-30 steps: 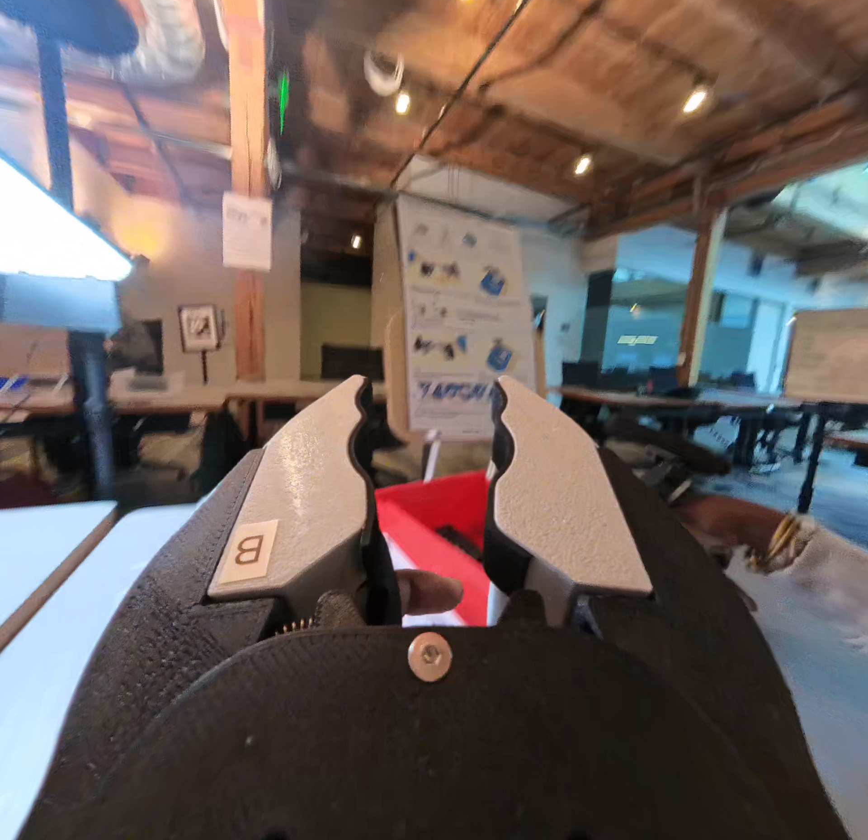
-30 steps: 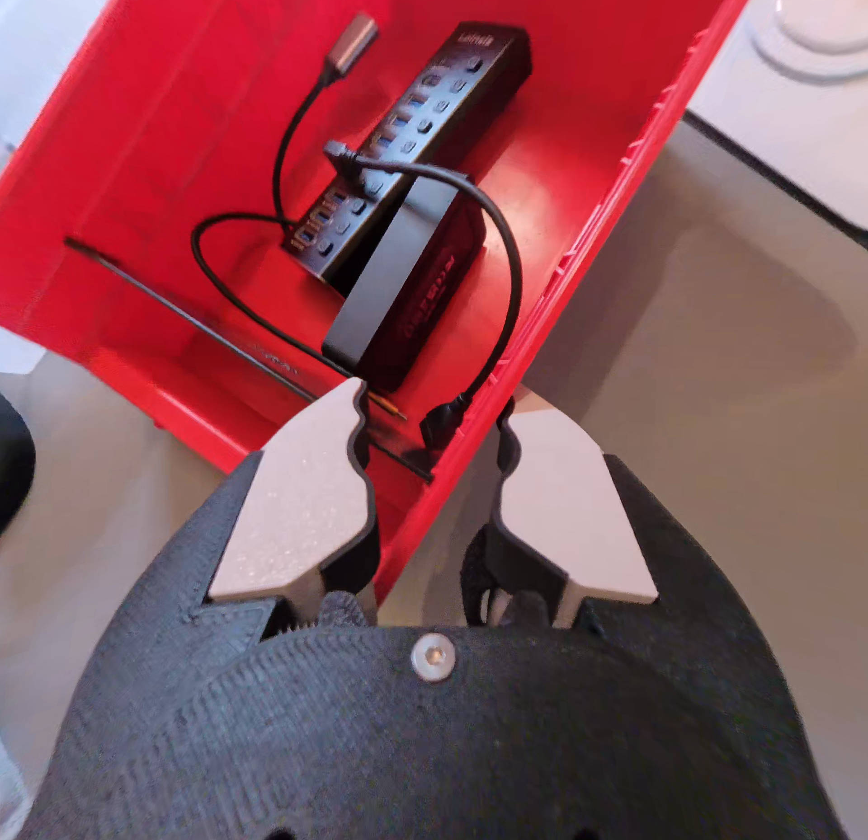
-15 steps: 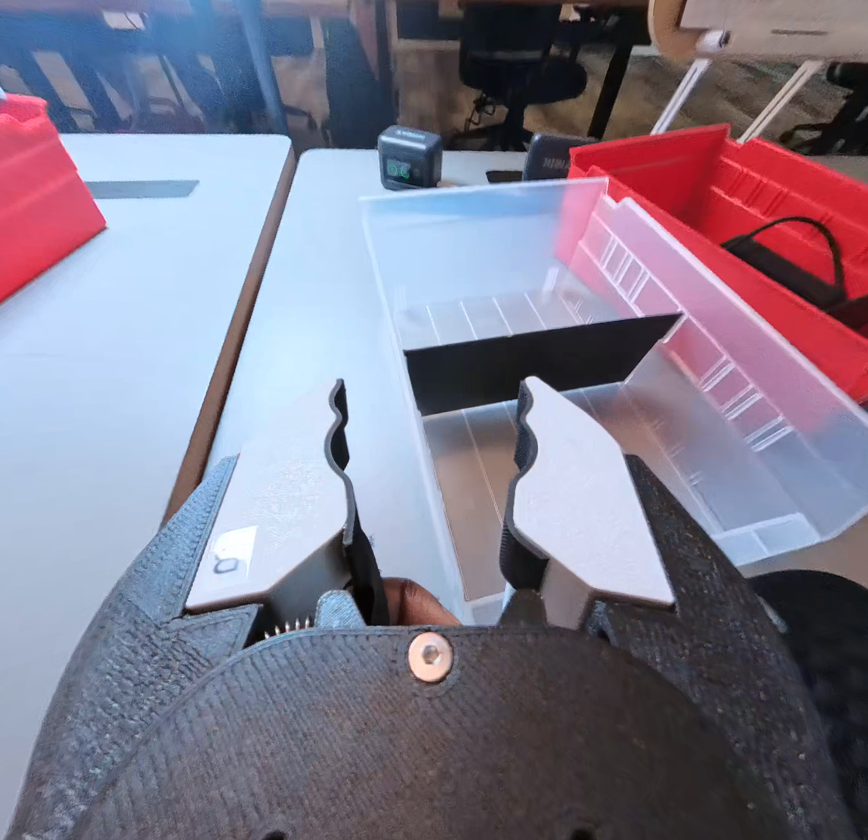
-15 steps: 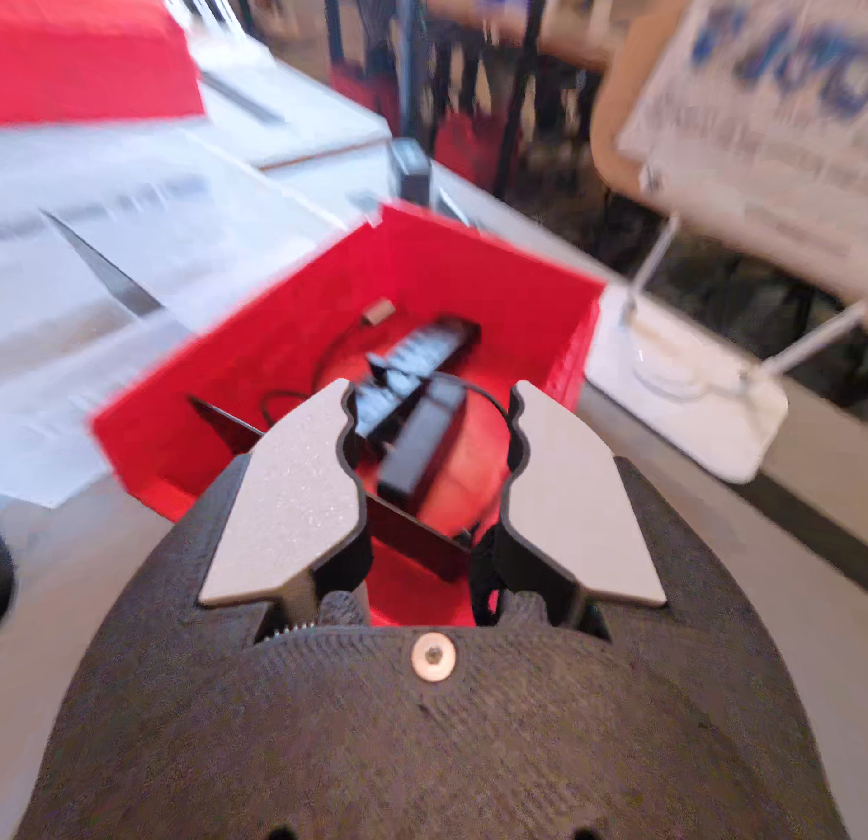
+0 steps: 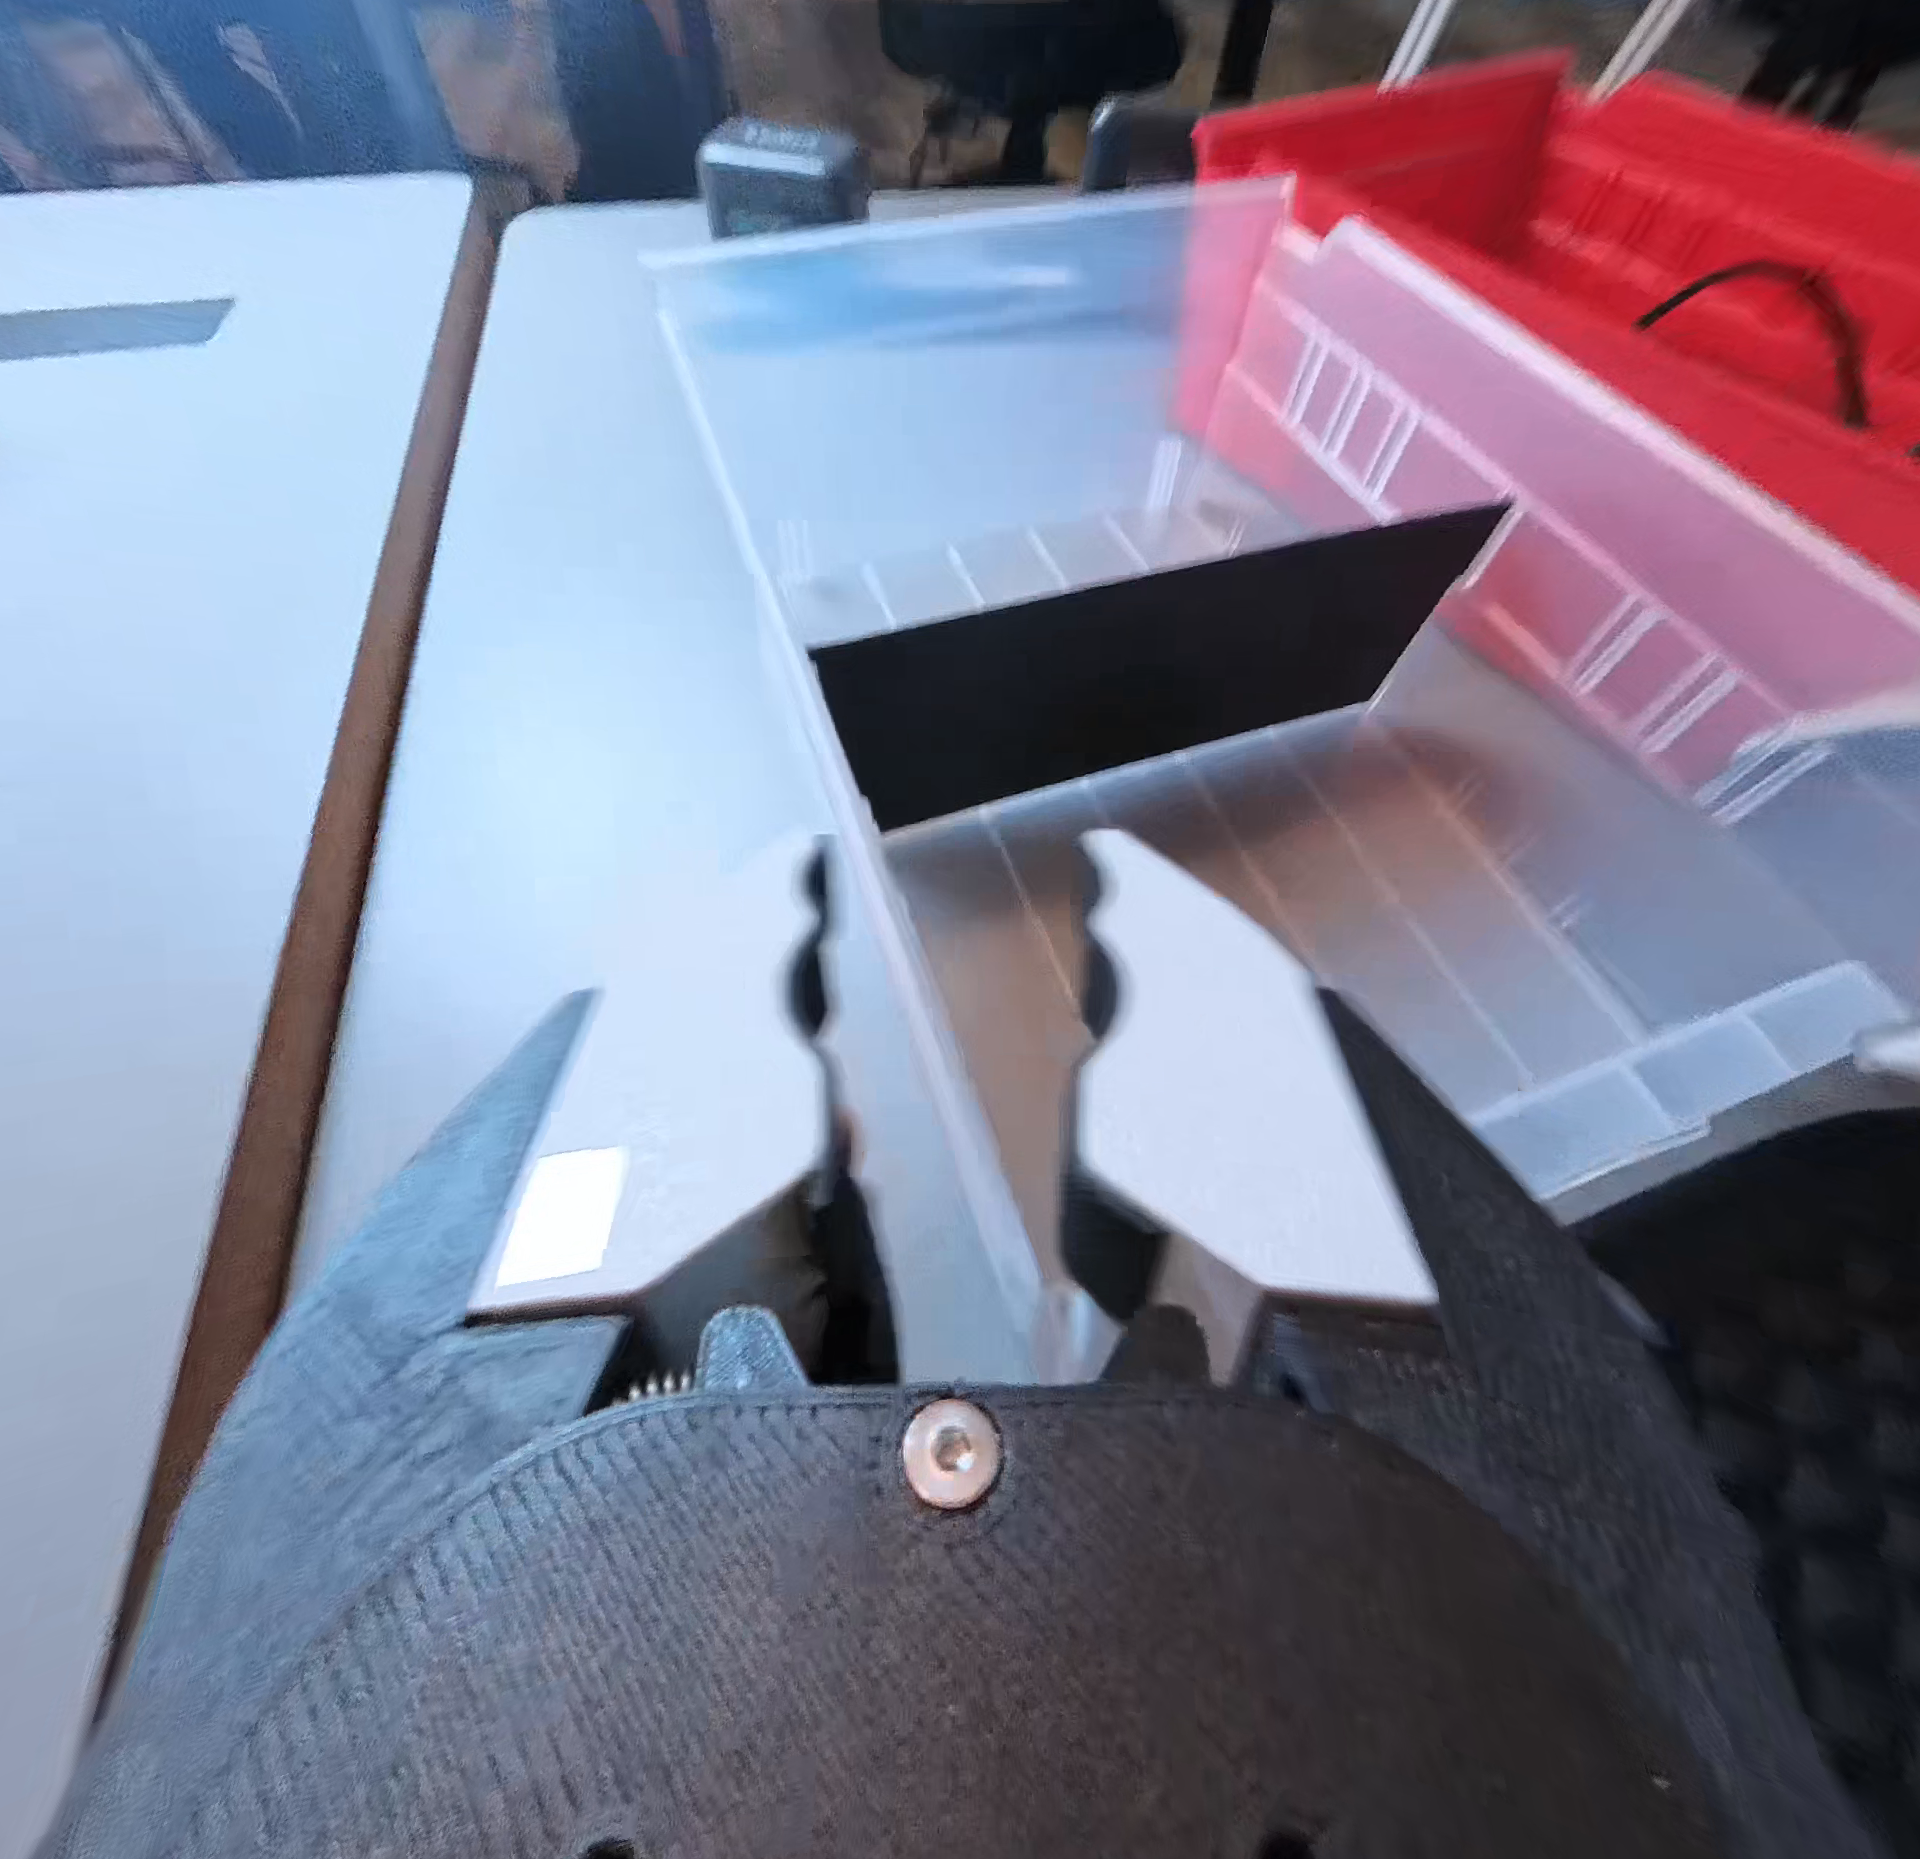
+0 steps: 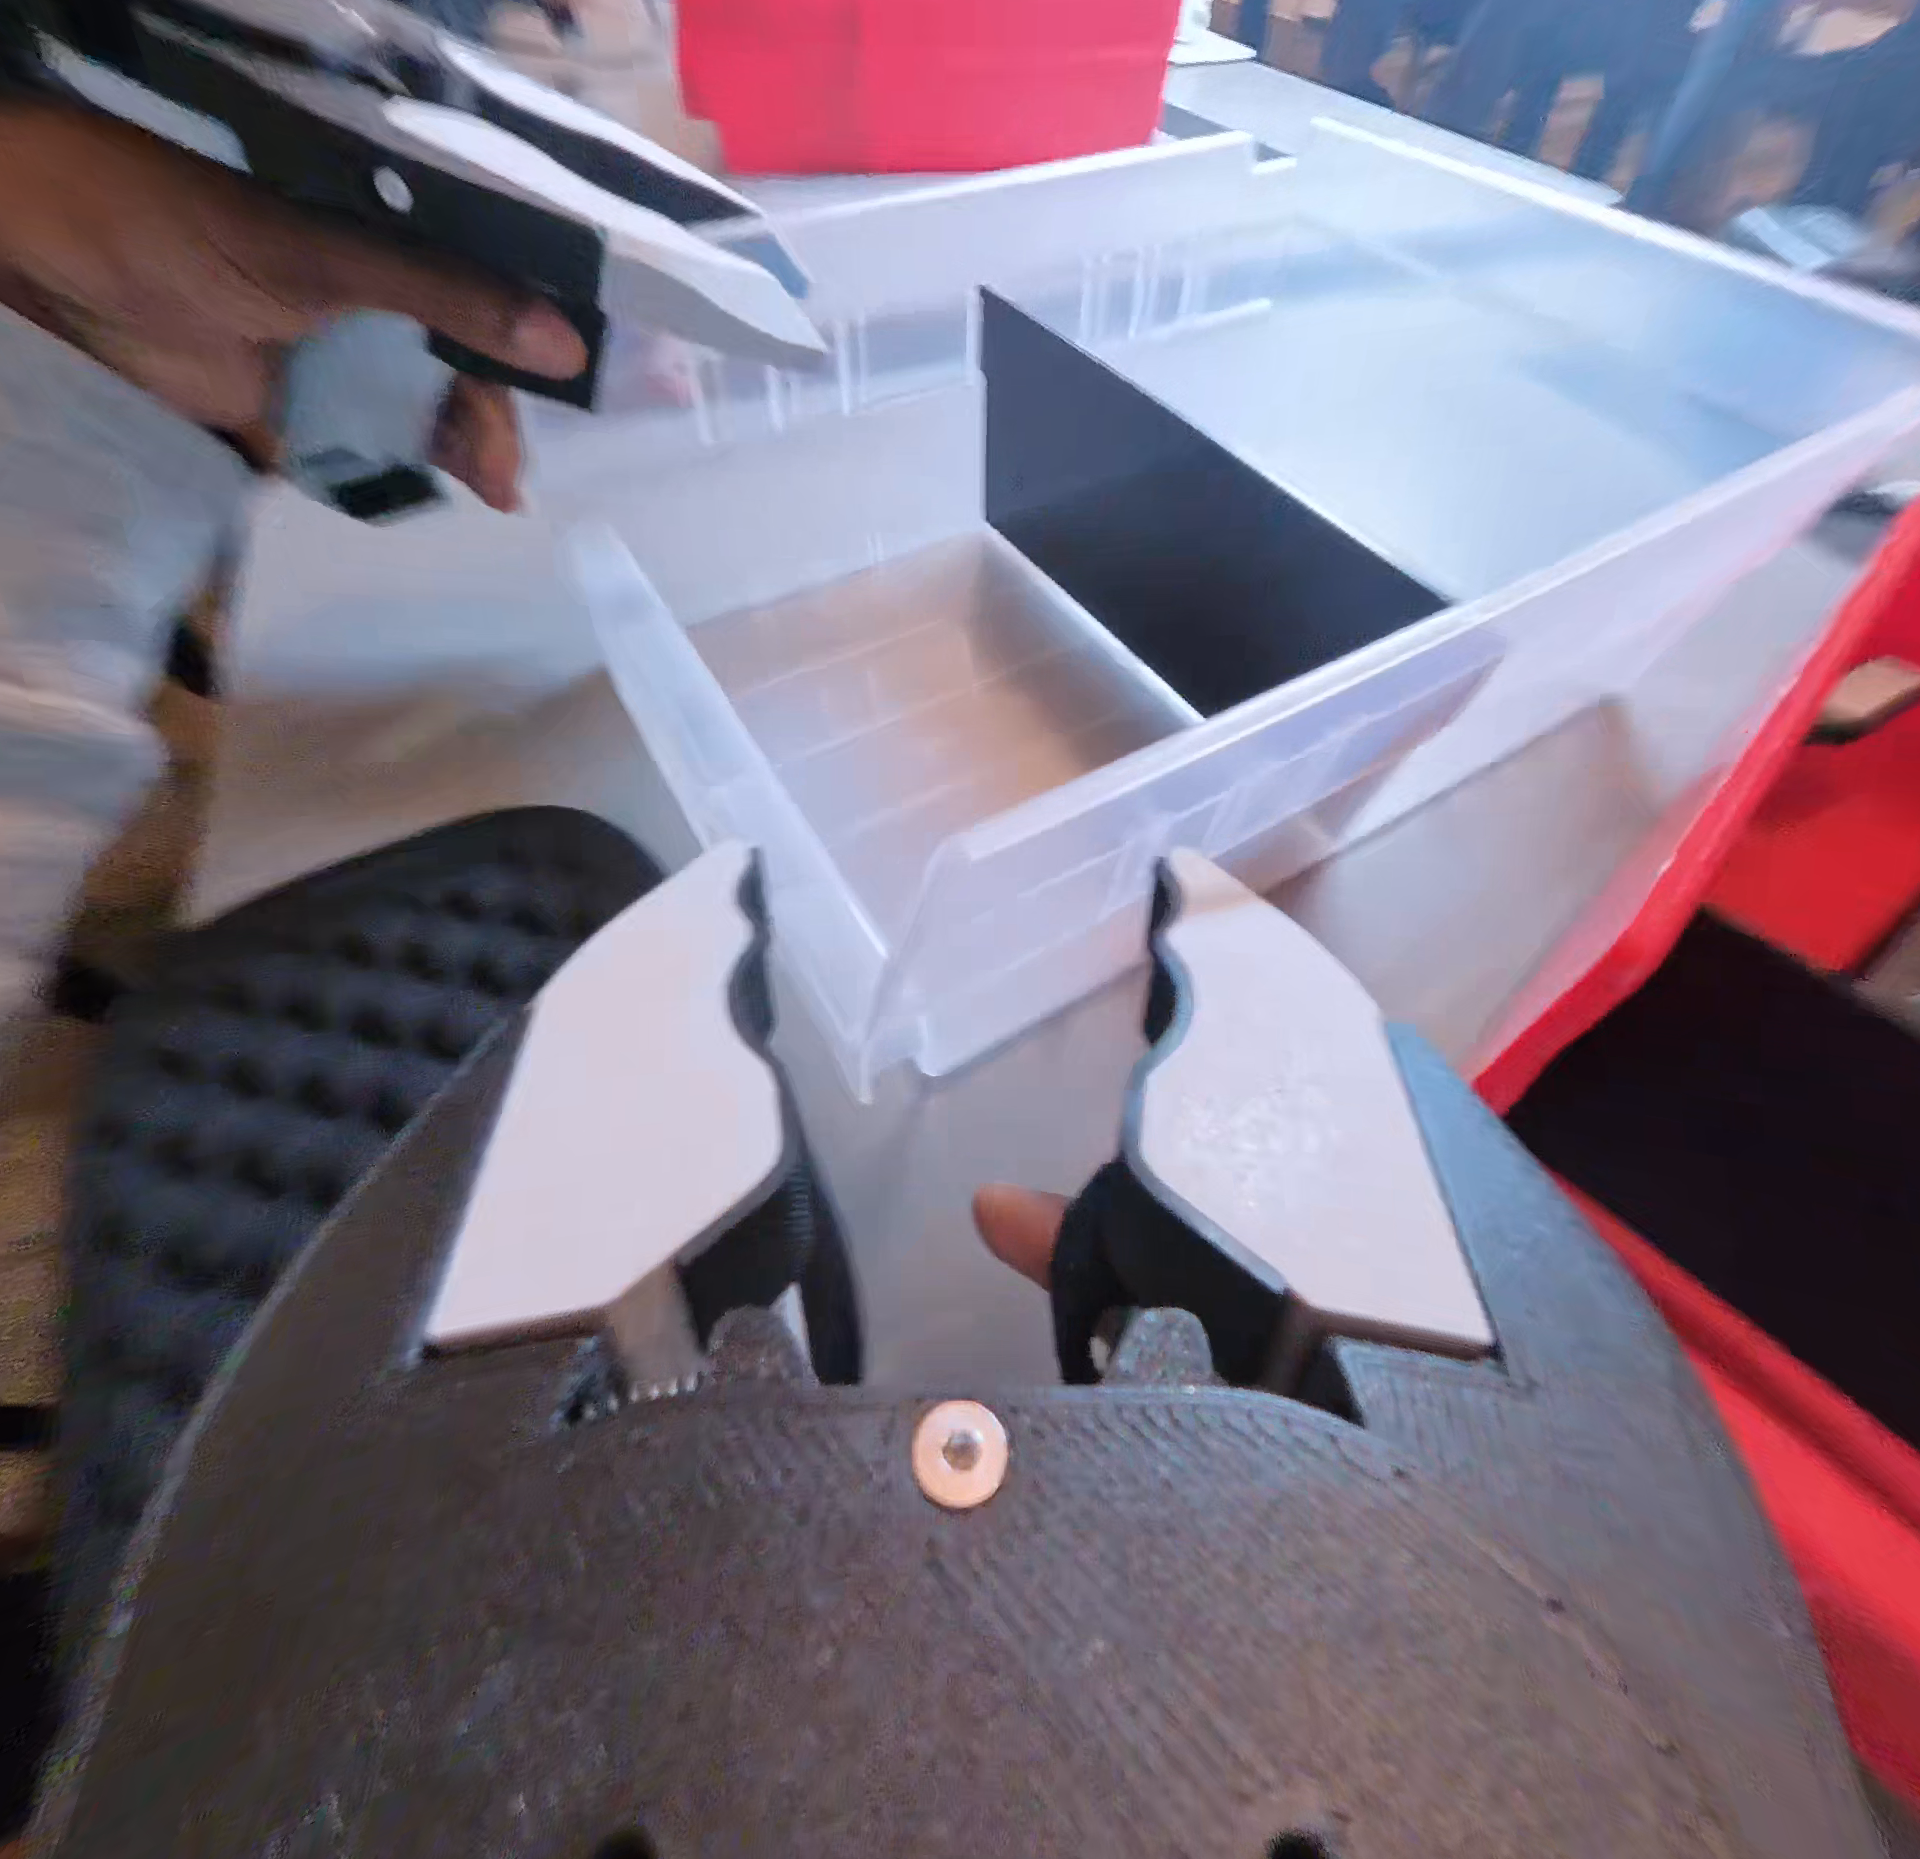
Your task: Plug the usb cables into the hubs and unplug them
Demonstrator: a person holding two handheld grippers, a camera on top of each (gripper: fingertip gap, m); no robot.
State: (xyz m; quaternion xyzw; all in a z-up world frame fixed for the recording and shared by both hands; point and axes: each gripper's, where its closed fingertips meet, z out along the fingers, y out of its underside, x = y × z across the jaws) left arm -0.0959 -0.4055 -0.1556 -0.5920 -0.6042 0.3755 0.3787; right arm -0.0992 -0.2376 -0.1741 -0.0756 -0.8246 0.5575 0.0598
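My left gripper (image 5: pixel 951 874) is open and empty, its fingers on either side of the left wall of a clear plastic bin (image 5: pixel 1039 375) with a black divider (image 5: pixel 1122 666). To its right stands a red bin (image 5: pixel 1714 240) with a loop of black USB cable (image 5: pixel 1813 313) showing; the hubs are hidden. My right gripper (image 6: pixel 956 874) is open and empty at the near corner of the clear bin (image 6: pixel 1195 801). The left gripper (image 6: pixel 800 303) shows at upper left, held by a hand. The red bin's wall (image 6: pixel 1662 874) is at right.
A small black device (image 5: pixel 779 183) sits at the table's far edge. A seam (image 5: pixel 343 770) separates this table from the one on the left. Another red bin (image 6: pixel 914 43) stands farther off. A black dimpled mat (image 6: pixel 312 978) lies at lower left.
The left view tipped down from the room and ceiling to the table and clear bin. The right view swung from the red bin with the hubs to the clear bin. Both grippers stayed open.
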